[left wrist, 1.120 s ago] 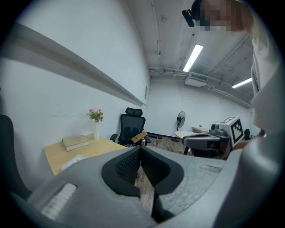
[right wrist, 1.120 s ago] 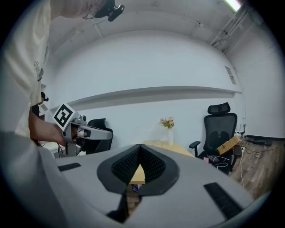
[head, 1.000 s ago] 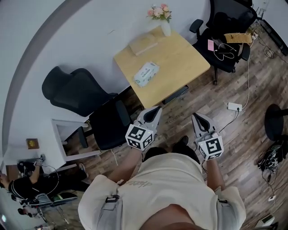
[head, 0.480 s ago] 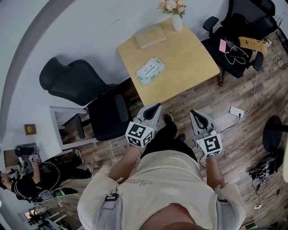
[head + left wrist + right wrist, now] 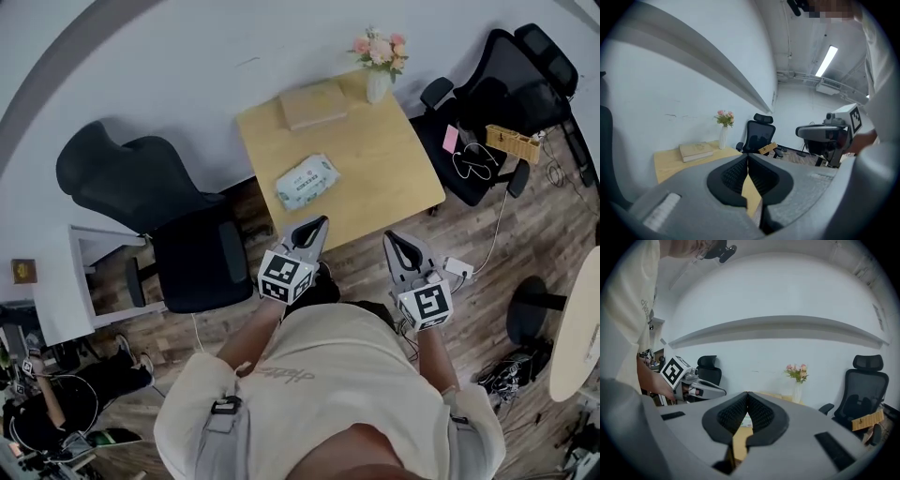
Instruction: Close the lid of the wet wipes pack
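Note:
The wet wipes pack (image 5: 307, 181), white with green print, lies on the small wooden table (image 5: 394, 173) toward its left front part. I cannot make out its lid from this height. My left gripper (image 5: 319, 224) is shut and empty, held in the air just short of the table's front edge. My right gripper (image 5: 390, 240) is also shut and empty, level with the left one and to its right. In the left gripper view the jaws (image 5: 748, 158) meet at the tips; in the right gripper view the jaws (image 5: 747, 396) do too. The pack is hidden in both gripper views.
A tan book (image 5: 313, 104) and a white vase of pink flowers (image 5: 378, 64) stand at the table's back. A black office chair (image 5: 159, 211) sits left of the table, another (image 5: 492, 103) to the right. Cables and a power strip (image 5: 457, 268) lie on the wood floor.
The person has stepped closer to the table, so it now sits nearer both grippers. Both grippers stayed shut and moved forward together.

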Demonstrator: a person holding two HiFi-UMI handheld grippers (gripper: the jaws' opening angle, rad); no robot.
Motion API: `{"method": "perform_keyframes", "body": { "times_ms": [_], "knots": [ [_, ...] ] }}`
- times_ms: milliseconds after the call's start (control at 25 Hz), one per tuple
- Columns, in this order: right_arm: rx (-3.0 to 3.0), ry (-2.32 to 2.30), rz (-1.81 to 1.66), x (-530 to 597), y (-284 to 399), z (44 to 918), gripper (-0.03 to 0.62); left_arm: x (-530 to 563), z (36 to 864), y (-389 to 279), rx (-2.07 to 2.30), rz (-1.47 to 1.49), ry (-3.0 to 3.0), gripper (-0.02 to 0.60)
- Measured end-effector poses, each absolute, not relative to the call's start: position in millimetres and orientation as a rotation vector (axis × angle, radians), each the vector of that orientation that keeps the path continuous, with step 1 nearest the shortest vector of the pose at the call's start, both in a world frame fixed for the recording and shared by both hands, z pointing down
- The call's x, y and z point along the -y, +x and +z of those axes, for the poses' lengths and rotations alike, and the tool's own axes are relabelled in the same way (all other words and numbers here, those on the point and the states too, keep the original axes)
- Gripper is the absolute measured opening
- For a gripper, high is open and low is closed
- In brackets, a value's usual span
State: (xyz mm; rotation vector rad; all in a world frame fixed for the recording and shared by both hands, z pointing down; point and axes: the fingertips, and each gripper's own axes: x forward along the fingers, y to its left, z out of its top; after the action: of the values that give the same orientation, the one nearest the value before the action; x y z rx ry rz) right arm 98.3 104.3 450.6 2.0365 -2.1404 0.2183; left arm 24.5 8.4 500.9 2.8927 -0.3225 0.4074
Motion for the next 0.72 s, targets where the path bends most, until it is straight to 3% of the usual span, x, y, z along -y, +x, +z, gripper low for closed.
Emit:
{"method": "perform_keyframes", "body": {
  "times_ms": [720],
  "knots": [
    [2.345, 1.674, 0.191, 67.1, 124.1, 461.6, 0.003, 139.8, 501.4, 11.4, 0.776, 0.387, 2.758, 0.018]
  ]
}}
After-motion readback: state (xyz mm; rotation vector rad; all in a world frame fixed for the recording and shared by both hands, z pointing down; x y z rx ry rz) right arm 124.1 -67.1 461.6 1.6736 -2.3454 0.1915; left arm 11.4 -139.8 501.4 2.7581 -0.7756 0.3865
